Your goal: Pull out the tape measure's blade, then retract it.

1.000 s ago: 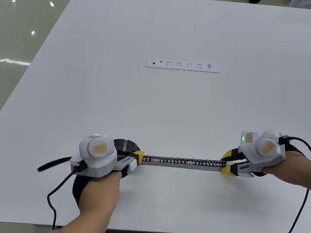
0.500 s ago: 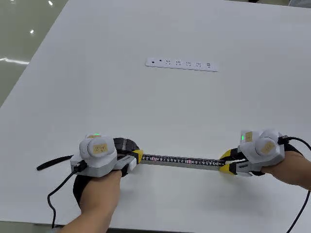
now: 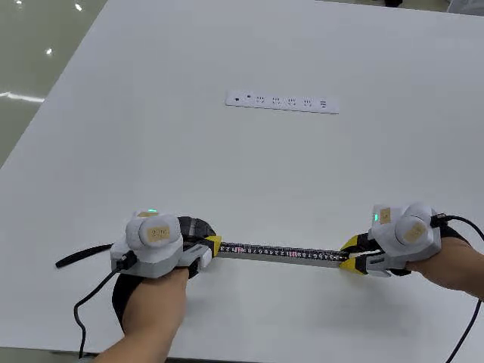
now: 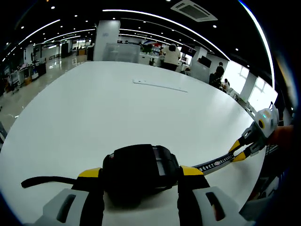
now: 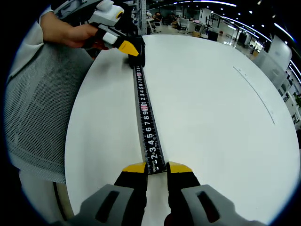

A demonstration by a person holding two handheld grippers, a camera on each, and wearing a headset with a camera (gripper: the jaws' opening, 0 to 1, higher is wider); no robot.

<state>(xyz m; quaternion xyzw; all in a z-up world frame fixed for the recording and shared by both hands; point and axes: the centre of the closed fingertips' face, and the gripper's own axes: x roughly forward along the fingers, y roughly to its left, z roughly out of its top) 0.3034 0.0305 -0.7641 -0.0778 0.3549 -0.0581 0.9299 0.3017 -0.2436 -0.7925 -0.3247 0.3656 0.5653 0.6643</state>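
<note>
We have the tape measure along the near edge of the worktop (image 3: 318, 174). Its black case (image 3: 195, 227) sits toward the near left corner, and the blade (image 3: 283, 252) runs from it to the right, roughly parallel to that edge. The left tool (image 3: 206, 240) is clamped across the case, one yellow-tipped jaw on each side, as the left gripper view shows plainly. The right tool (image 3: 349, 254) is closed on the free end of the blade. In the right gripper view the printed numerals run straight away from its two tips toward the case. A black strap (image 3: 79, 255) trails from the case toward the left edge, and a white power strip (image 3: 281, 102) lies well apart, further back on the worktop.

We judge the blade to be well drawn out, so the pull is near its end and the return is what we must do well. We should hold the case firmly and low against the worktop so that it cannot twist. The right tool should travel along the blade's own line, because any sideways drift would kink or fold the blade. For the retraction we would not let go. We would walk the pinched end back toward the case at a steady pace, letting the spring take up slack. That way the blade cannot whip, and its end meets the case mouth gently.
</note>
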